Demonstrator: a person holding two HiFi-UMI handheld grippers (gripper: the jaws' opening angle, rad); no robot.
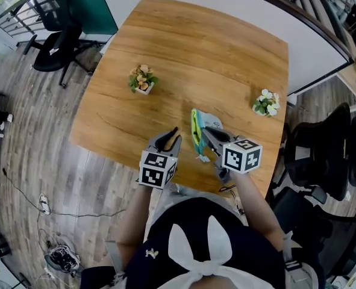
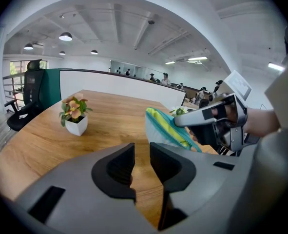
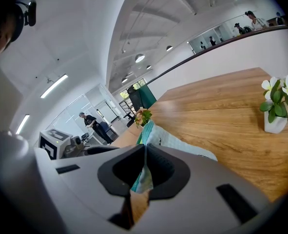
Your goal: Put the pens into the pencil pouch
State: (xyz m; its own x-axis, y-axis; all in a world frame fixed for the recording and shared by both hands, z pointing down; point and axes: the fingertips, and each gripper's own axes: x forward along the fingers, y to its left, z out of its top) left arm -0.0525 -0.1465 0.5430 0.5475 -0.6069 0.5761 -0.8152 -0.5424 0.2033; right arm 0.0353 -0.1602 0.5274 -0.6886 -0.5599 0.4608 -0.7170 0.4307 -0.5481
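Observation:
The pencil pouch (image 1: 206, 121), pale with a teal and yellow zip edge, stands tilted up off the wooden table (image 1: 214, 53) near its front edge. My right gripper (image 1: 205, 133) is shut on the pouch's near edge; in the right gripper view the fabric (image 3: 175, 141) is pinched between the jaws (image 3: 144, 152). My left gripper (image 1: 171, 138) hovers just left of the pouch, open, with only bare table showing through the gap (image 2: 141, 150). In the left gripper view the pouch (image 2: 164, 128) sits ahead and to the right, with the right gripper's finger over it. No pen shows in any view.
A small white pot of orange flowers (image 1: 143, 80) stands at the table's left, and a pot of white flowers (image 1: 266, 103) at its right edge. Black office chairs stand on the floor at the left (image 1: 57, 47) and right (image 1: 322, 155).

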